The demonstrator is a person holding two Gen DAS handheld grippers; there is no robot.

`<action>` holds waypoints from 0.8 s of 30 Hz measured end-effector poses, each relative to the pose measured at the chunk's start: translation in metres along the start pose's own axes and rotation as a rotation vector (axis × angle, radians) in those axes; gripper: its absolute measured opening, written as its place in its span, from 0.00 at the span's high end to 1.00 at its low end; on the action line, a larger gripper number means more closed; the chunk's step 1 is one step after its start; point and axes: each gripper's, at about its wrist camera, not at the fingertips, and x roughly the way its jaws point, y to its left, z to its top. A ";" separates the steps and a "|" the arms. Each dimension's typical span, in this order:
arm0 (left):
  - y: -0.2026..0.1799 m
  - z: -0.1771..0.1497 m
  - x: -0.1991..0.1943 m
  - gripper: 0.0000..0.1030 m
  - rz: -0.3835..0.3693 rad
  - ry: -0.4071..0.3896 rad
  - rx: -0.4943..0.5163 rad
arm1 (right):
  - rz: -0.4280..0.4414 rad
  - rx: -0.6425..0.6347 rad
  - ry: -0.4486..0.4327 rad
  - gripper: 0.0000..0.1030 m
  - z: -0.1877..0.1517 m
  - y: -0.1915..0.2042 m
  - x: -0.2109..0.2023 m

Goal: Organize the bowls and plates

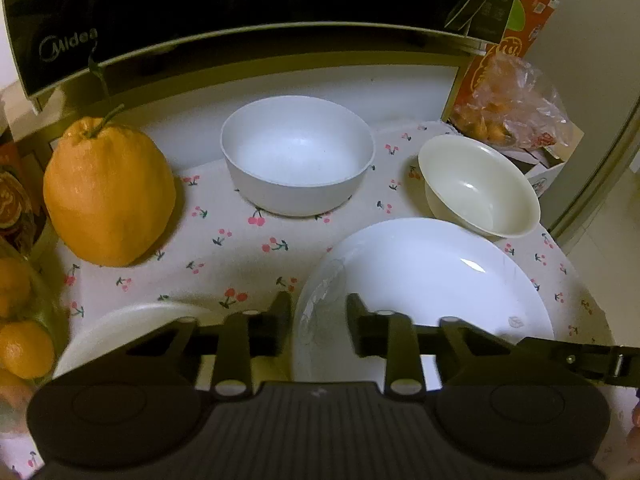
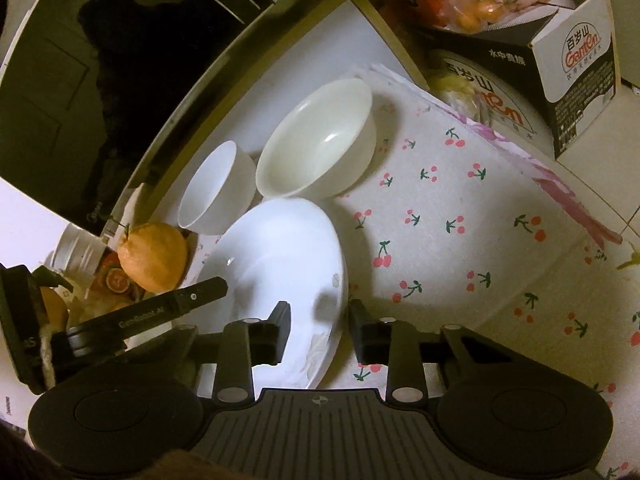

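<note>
Left wrist view showed the left gripper (image 1: 318, 322) nearly closed over the near-left rim of a wide white plate (image 1: 432, 280), one finger outside the rim and one inside; whether the pads pressed the rim could not be told. The plate was empty and lay on a cherry-print cloth (image 1: 224, 248). Beyond it stood a white bowl (image 1: 298, 156), upright and empty, and to its right a cream bowl (image 1: 478, 186), also empty, just beside the plate's far edge. A second white dish (image 1: 120, 328) showed partly at the lower left, its contents hidden. A large orange citrus fruit (image 1: 108, 192) stood left of the white bowl, apart from it. A clear bag of small orange fruit (image 1: 508, 108) sat behind the cream bowl, in front of a carton (image 1: 516, 28).

Right wrist view showed the right gripper (image 2: 318, 326) likewise nearly closed astride the plate's opposite rim (image 2: 332, 320), one finger over the plate, one over the cloth; contact could not be confirmed. A water box (image 2: 576, 60) stood at the far right. A dark oven door (image 1: 240, 4) backed the scene.
</note>
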 end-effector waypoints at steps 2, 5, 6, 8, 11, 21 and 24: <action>-0.001 -0.001 0.000 0.80 0.012 -0.007 0.004 | -0.005 -0.007 0.000 0.77 -0.001 0.000 0.001; 0.000 -0.002 -0.001 0.83 0.016 -0.013 0.005 | -0.016 -0.017 -0.005 0.82 -0.002 0.000 0.000; 0.000 -0.002 -0.001 0.83 0.015 -0.013 0.005 | -0.015 -0.018 -0.005 0.83 -0.002 -0.001 0.000; 0.000 -0.001 -0.002 0.84 0.018 -0.010 0.011 | -0.017 -0.019 -0.005 0.84 -0.002 -0.001 0.000; -0.002 0.000 -0.003 0.84 0.022 -0.009 0.022 | -0.022 -0.017 -0.005 0.84 -0.002 -0.001 0.000; -0.003 -0.001 -0.014 0.84 -0.005 -0.025 0.018 | -0.002 0.015 -0.010 0.84 0.001 -0.003 -0.009; -0.005 0.000 -0.022 0.84 -0.001 -0.032 0.021 | 0.009 0.019 -0.015 0.84 0.002 -0.001 -0.014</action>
